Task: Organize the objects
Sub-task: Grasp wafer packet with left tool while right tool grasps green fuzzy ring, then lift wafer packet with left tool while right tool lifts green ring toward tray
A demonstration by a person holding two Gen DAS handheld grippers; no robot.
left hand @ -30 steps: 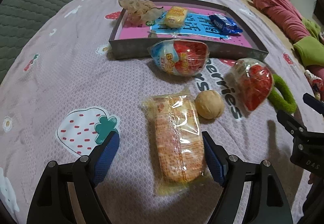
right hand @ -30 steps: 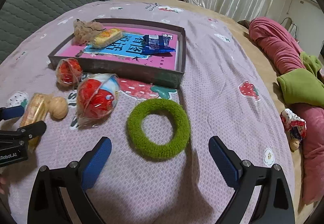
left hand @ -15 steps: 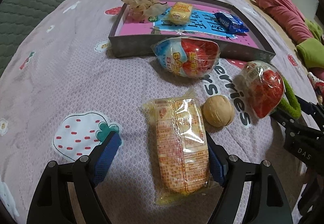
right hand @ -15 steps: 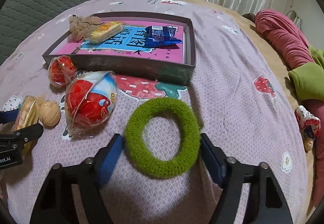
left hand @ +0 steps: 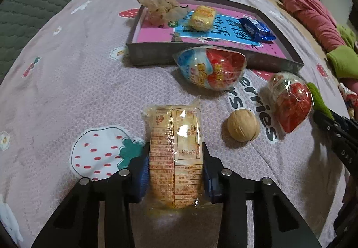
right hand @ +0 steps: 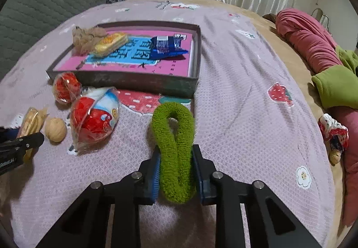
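In the left wrist view, my left gripper (left hand: 175, 171) sits at the bottom centre with its jaws closing on the wrapped biscuit pack (left hand: 175, 149); the blue pads meet both long sides of the wrapper, and the pack lies flat on the strawberry-print bedspread (left hand: 67, 82). To the right of the pack lies a walnut (left hand: 242, 124), apart from it. Above the walnut, a large red-and-blue toy egg in plastic wrap (left hand: 211, 67) rests against the near wall of the grey box lid (left hand: 152, 55). A smaller wrapped red egg (left hand: 290, 104) lies at the right edge of the frame, near the other gripper's black body.

Inside the box lid, upper centre, I note a beige mesh pouch (left hand: 158, 6) at the left corner, a yellow wrapped snack (left hand: 201, 18) in the middle and a blue snack packet (left hand: 256, 29) to the right.

In the right wrist view, my right gripper (right hand: 176, 174) is at the bottom centre, jaws closing on the green plush ring (right hand: 174, 147). The ring is squeezed between the pads into a narrow loop, its far end open just below the lid's near wall. Pink and green bedding (right hand: 317, 46) is piled at the right edge of the frame.
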